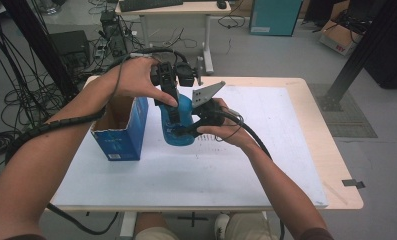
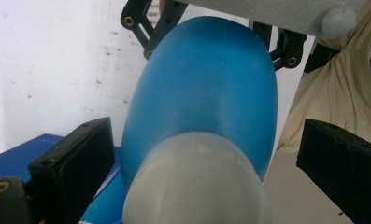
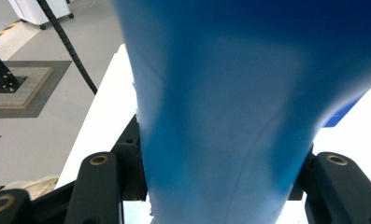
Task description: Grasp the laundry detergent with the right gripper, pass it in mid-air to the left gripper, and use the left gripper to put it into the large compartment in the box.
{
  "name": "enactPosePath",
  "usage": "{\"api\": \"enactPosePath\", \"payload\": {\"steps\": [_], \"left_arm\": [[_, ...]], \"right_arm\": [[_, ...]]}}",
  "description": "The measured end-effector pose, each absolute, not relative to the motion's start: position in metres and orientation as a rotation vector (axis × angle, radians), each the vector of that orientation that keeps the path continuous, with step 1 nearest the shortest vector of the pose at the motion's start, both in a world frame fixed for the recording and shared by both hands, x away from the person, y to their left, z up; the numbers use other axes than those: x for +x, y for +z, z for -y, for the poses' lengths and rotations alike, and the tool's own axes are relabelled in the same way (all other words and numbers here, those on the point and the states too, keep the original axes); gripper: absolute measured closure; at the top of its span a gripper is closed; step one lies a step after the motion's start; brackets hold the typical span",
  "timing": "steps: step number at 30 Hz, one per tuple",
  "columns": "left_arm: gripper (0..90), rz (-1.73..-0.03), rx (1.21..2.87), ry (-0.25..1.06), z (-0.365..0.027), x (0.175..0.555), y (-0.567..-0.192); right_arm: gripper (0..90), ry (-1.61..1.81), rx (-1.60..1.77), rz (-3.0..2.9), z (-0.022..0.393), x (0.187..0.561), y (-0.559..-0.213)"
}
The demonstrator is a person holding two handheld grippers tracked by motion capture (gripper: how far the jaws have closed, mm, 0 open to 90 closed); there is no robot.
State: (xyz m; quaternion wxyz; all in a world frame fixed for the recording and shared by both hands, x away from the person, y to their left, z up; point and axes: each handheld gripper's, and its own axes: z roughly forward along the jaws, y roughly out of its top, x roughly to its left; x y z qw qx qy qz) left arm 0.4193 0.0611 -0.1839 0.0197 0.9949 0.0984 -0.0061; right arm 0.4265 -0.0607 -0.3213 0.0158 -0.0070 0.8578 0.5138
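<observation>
Blue plastic bottle (image 1: pixel 178 125), white cap, upright above table center, just right of blue box (image 1: pixel 122 131)

A robotics lab or test room: a light wooden table (image 1: pixel 311 100) with a white sheet (image 1: pixel 266 150) stands on a grey floor (image 1: pixel 266 50) strewn with black cables (image 1: pixel 6 95). Behind it are a desk (image 1: pixel 186 10) with a keyboard (image 1: pixel 151 4) and mouse (image 1: pixel 221 4), black frame posts (image 1: pixel 361 50), a cardboard box (image 1: pixel 338 35) and a teal cabinet (image 1: pixel 276 17).
</observation>
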Motion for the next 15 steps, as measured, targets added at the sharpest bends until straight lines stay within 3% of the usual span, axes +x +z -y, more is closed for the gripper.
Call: {"api": "enactPosePath", "payload": {"steps": [15], "left_arm": [[4.7,-0.297,3.105,-0.011,-0.0598,0.4202,-0.1855]], "right_arm": [[43.1,1.603,-0.013,-2.674,0.0617,0.4255,-0.3205]]}}
